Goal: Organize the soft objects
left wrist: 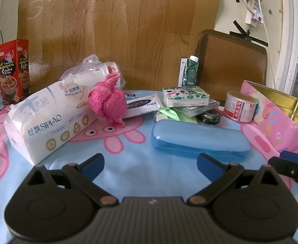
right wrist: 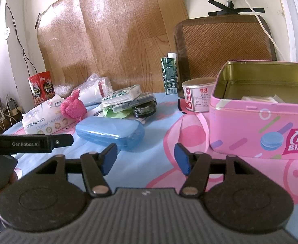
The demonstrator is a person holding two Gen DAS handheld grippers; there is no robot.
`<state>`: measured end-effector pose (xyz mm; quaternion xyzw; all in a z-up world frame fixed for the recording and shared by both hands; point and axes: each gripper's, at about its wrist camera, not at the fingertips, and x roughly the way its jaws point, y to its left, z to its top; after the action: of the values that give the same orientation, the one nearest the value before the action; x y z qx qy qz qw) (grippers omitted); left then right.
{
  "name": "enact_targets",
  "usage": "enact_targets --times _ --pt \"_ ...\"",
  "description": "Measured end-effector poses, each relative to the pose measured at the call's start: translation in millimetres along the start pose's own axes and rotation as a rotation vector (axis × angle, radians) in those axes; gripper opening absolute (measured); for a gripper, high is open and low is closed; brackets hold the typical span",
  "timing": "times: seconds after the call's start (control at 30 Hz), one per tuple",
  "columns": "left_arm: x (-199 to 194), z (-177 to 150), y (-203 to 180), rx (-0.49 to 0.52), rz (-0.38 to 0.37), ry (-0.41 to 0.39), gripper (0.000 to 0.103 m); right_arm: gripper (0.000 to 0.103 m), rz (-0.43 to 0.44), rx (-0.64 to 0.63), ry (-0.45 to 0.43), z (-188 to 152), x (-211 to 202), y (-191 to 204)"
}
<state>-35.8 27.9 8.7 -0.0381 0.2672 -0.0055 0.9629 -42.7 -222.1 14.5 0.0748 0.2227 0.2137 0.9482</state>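
A fuzzy pink cloth bundle [left wrist: 108, 103] sits on the table against a white SIPIAO tissue pack [left wrist: 45, 120]; both also show in the right wrist view, the bundle [right wrist: 72, 107] and the pack [right wrist: 45, 118]. A small patterned tissue packet [left wrist: 185, 96] lies on a pile at centre back. An open pink biscuit tin [right wrist: 260, 122] stands at the right, with something white inside. My left gripper [left wrist: 151, 163] is open and empty, hovering short of the blue case [left wrist: 199, 142]. My right gripper [right wrist: 146, 159] is open and empty, left of the tin.
A cartoon tablecloth [left wrist: 128, 162] covers the table. A red snack box [left wrist: 13, 71] stands far left, a green carton [left wrist: 188, 72] and a round can [left wrist: 241, 106] at the back. A plastic bag [left wrist: 94, 71] lies behind the tissue pack. A woven chair back [left wrist: 232, 67] stands behind.
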Motion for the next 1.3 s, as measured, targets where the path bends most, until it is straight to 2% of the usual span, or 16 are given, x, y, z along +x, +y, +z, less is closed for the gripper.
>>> enact_targets --times 1.03,1.3 --pt "-1.1 2.0 -6.3 0.001 -0.005 -0.009 0.102 0.065 0.003 -0.001 -0.002 -0.3 0.5 -1.1" --pt "-1.1 1.9 1.9 -0.039 -0.019 -0.003 0.102 0.066 0.005 -0.002 -0.001 -0.3 0.5 -0.7"
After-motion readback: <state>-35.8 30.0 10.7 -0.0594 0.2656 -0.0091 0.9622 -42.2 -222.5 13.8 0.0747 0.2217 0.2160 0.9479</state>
